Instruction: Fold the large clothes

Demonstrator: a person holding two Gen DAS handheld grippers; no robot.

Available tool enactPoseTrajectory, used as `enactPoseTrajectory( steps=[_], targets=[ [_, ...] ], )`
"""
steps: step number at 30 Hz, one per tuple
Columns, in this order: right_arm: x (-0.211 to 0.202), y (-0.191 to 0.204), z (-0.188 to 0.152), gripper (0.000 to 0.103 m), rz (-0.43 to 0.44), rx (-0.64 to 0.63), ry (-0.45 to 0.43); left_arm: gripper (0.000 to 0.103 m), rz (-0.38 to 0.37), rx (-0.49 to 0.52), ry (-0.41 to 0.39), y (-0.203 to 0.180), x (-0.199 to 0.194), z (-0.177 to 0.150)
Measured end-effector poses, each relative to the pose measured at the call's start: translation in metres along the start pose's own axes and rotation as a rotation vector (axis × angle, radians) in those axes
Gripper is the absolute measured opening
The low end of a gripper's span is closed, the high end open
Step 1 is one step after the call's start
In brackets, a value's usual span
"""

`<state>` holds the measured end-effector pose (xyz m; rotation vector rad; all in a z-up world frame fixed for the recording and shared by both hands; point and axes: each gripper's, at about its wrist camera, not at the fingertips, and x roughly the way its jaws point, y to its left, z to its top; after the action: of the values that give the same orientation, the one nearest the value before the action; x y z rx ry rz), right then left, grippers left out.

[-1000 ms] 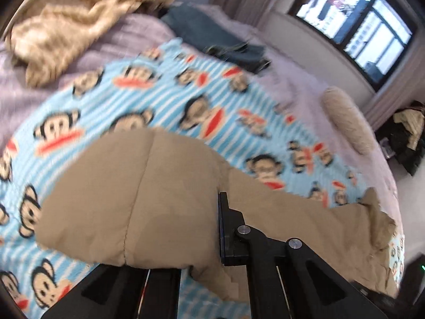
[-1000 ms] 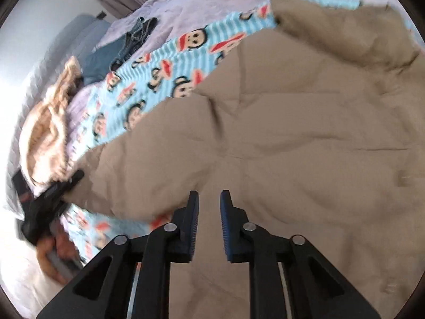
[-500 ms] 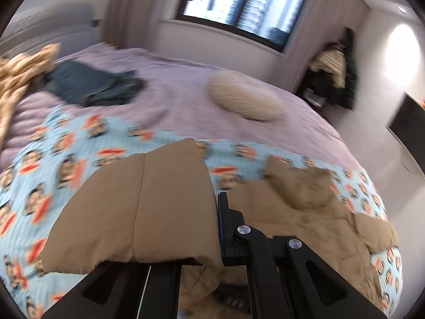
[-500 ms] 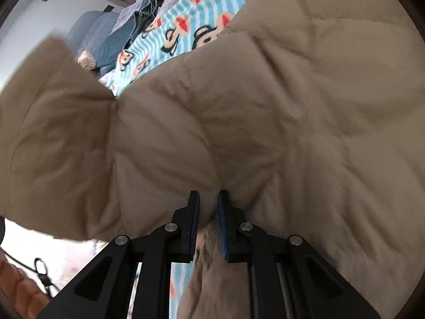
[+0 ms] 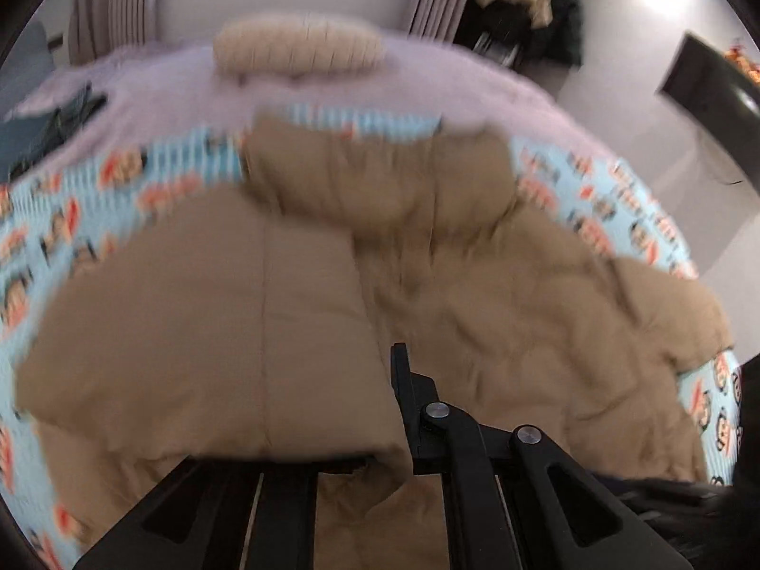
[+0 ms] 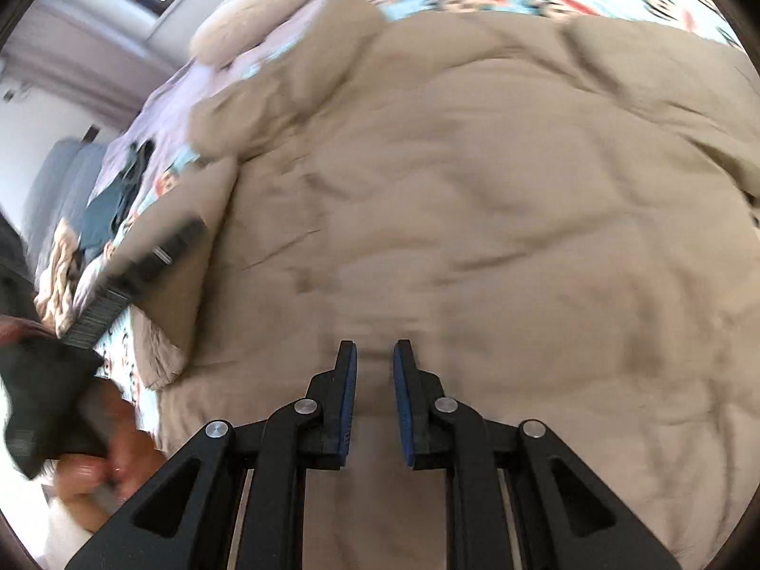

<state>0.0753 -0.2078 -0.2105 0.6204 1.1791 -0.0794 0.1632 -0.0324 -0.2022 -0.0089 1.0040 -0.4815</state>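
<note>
Left wrist view: the left gripper (image 5: 380,432) is closed on the cuff end of one sleeve of the tan, quilted, puffy jacket (image 5: 475,313), holding that sleeve over the jacket body, which lies spread on the blue striped monkey-print blanket (image 5: 118,175). Right wrist view: the right gripper (image 6: 375,403) hovers over the jacket (image 6: 475,213) with its jaws a narrow gap apart and holding nothing. The padded fabric looks soft, light, bulky and springy, so folds likely rebound; hems, cuffs and seams seem the surest holds.
</note>
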Motion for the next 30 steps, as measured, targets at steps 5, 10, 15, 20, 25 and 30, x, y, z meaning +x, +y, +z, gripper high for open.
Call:
enactPoseTrajectory(
  steps=[5, 10, 15, 20, 25, 30],
  targets=[
    [0.002, -0.008, 0.006, 0.018, 0.006, -0.006, 0.003, 0.079, 0.013, 0.03, -0.03, -0.01, -0.01, -0.021],
    [-0.028, -0.008, 0.004, 0.055, -0.013, -0.088, -0.03, 0.078, -0.029, 0.089, -0.035, 0.0, -0.063, -0.037],
    [-0.042, 0.06, -0.008, 0.082, -0.02, -0.385, -0.115, 0.079, 0.141, -0.028, -0.125, 0.067, -0.11, -0.044],
    [-0.011, 0.139, -0.035, 0.082, -0.175, -0.718, -0.167, 0.079, 0.327, -0.214, -0.079, 0.144, -0.094, -0.06],
    [0.047, 0.18, -0.056, 0.082, -0.424, -0.989, -0.187, 0.079, 0.341, -0.279, 0.006, 0.17, -0.057, -0.078],
    [0.035, 0.171, -0.023, 0.082, -0.475, -0.875, -0.318, 0.079, 0.329, -0.252, 0.018, 0.164, -0.047, -0.084]
  ],
)
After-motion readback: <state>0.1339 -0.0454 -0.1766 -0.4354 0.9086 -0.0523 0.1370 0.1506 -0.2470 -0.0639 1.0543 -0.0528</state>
